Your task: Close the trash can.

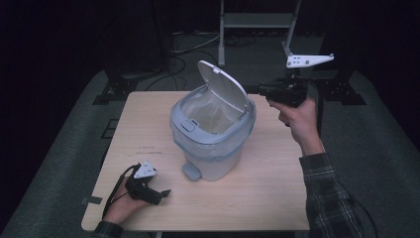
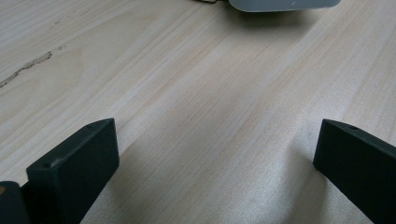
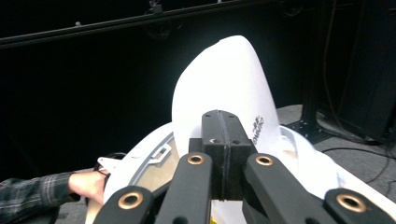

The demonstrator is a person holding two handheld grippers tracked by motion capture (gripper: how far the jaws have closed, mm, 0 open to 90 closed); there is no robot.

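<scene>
right tongs (image 3: 222, 140), clenched on nothing, are just behind the raised lid (image 1: 224, 84) of the lined bin (image 1: 213, 136) mid-tabletop (image 1: 277, 193); left tongs (image 1: 161, 194) rest released. lid is up, closing it seems left.

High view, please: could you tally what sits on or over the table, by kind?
Bins: 1, the pedal bin, lid up, bag inside.
Grippers: 2, the left gripper open on the table, the right gripper shut at the lid.
Total: 3.
</scene>
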